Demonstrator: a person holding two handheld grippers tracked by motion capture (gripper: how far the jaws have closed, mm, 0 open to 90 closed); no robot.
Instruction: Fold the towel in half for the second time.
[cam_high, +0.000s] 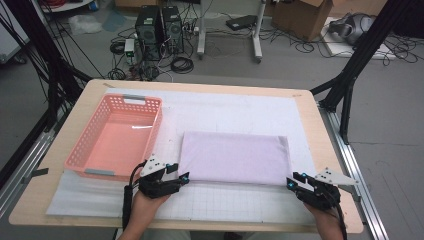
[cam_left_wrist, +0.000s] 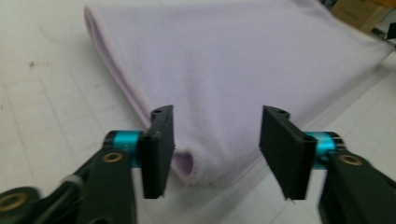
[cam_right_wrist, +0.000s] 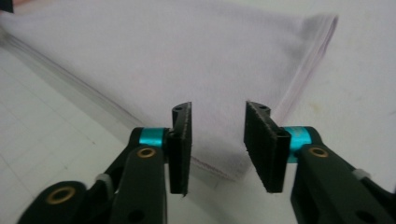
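High view: folded lilac towel (cam_high: 235, 157) lies mid-table beside a pink basket (cam_high: 117, 135), left tool (cam_high: 183, 177) and right tool (cam_high: 291, 183) at its near corners. Left gripper view: jaws spread around the corner; closing early may catch one layer. Right gripper view: spread jaws short of the corner (cam_right_wrist: 224, 163) may miss it.

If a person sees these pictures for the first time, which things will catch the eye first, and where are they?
The folded lilac cloth draws the eye first; it lies flat in the middle of the white mat. Next is the empty pink basket to its left on the table. At the cloth's two near corners wait the left gripper and the right gripper, each with its fingers apart around a corner, not pressing on it.
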